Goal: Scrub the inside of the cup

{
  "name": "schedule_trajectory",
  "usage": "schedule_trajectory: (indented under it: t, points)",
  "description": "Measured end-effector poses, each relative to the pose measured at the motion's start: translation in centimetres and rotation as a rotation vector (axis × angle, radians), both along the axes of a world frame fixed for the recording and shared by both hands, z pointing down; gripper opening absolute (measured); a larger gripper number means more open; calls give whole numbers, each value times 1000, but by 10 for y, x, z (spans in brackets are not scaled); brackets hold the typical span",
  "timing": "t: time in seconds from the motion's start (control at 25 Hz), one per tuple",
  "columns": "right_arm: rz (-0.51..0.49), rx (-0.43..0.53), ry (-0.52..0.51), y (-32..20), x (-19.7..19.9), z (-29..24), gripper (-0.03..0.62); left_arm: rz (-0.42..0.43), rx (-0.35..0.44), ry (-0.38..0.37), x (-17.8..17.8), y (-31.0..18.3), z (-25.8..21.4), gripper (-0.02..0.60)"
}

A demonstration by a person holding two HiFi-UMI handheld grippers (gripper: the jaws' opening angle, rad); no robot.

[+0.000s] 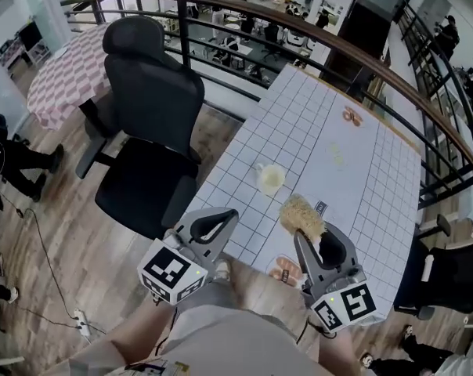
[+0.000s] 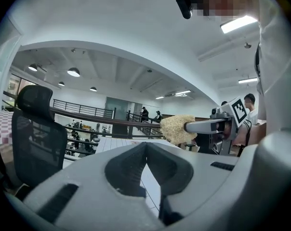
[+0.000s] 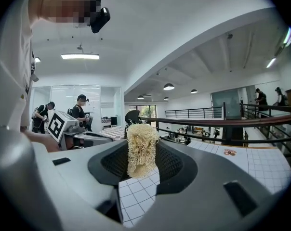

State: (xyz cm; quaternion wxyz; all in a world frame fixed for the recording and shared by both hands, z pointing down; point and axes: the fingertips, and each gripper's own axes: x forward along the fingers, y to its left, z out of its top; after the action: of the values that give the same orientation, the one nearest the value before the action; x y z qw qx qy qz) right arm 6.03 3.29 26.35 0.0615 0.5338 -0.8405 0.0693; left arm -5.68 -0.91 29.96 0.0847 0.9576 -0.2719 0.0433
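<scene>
1. Left gripper [image 1: 231,213] [image 2: 145,147]: held in the air over the near edge of the table, marker cube [image 1: 172,272] toward the person. Jaws together, tips meeting, nothing between them.

2. Right gripper [image 1: 305,237] [image 3: 141,154]: held level with the left one and well apart from it, marker cube [image 1: 346,304] toward the person. Jaws clamped on the scrubber.

3. Scrubber [image 1: 301,215] [image 3: 141,148] [image 2: 176,128]: pale tan, coarse and fibrous, standing up out of the right gripper's jaws. It hangs above the table and is clear of the cup.

4. Small pinkish-orange item [image 1: 286,271]: lying on the table's near edge, between the two grippers. What it is cannot be told.

5. Cup [image 1: 270,178]: pale yellow-white, upright on the table, mouth up, small handle to the left. It stands beyond both grippers, between their lines, and neither touches it.

6. Table [image 1: 370,178]: white top with a dark grid, running away from the person.

7. Small brown item [image 1: 351,116]: on the far part of the table, well apart from the cup.

8. Office chair [image 1: 154,108]: black, high-backed, on the wooden floor just left of the table.

9. Railing [image 1: 221,2]: dark curved rail behind the chair and the table, with a lower level visible past it.
</scene>
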Motion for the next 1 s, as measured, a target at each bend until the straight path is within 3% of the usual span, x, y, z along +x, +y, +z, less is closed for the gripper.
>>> schedule_trajectory:
  t: [0.24, 0.56, 0.72, 1.0]
  points:
    - [36, 1, 10, -44, 10, -8, 153, 27, -8, 6, 12, -45, -9, 14]
    - [42, -25, 5, -72, 32, 4, 153, 49, -2, 26, 33, -68, -6, 14]
    - [23, -39, -17, -86, 40, 11, 153, 48, 41, -37, 41, -78, -5, 14]
    - [-31, -84, 19, -104, 39, 34, 153, 130, 68, -59, 58, -96, 14, 15]
